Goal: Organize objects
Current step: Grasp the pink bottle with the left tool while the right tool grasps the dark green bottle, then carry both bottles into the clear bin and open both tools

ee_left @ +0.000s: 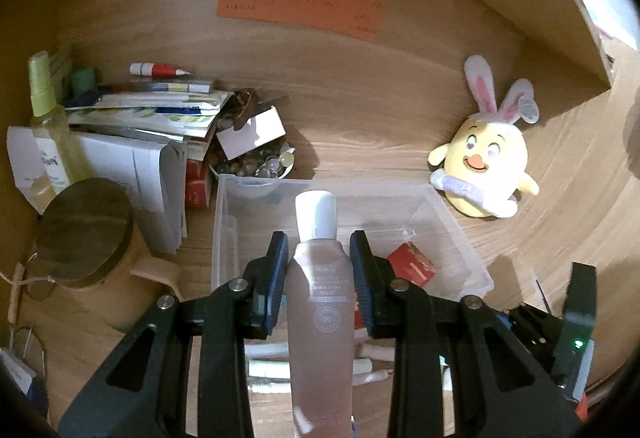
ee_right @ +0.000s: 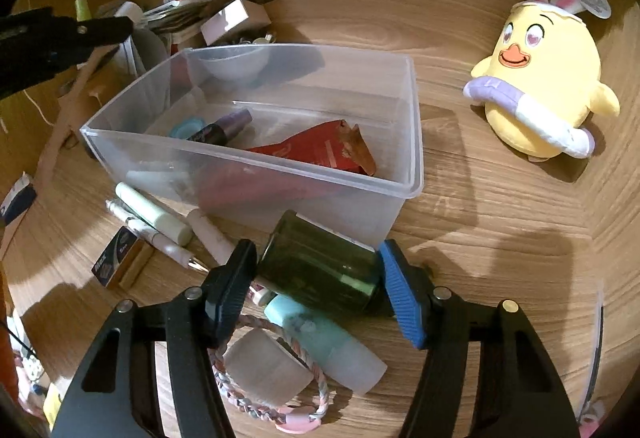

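You are carrying the pink white-capped plastic bottle (ee_left: 320, 302) clenched in your left gripper (ee_left: 319, 262) over the clear plastic bin (ee_right: 416, 142), while your right gripper (ee_right: 316, 270) is straddling, seemingly not yet pinching, the dark green jar (ee_right: 320, 270) lying at the bin's six o'clock on the counter (ee_right: 500, 218).

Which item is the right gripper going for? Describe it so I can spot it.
Find the clear plastic bin mid-desk. Just outside its near wall lies a dark green jar on its side. It is the only dark, squat item among pale pens and tubes.

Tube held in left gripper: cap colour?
White cap on a translucent pinkish-brown tube; shows best in left wrist view.
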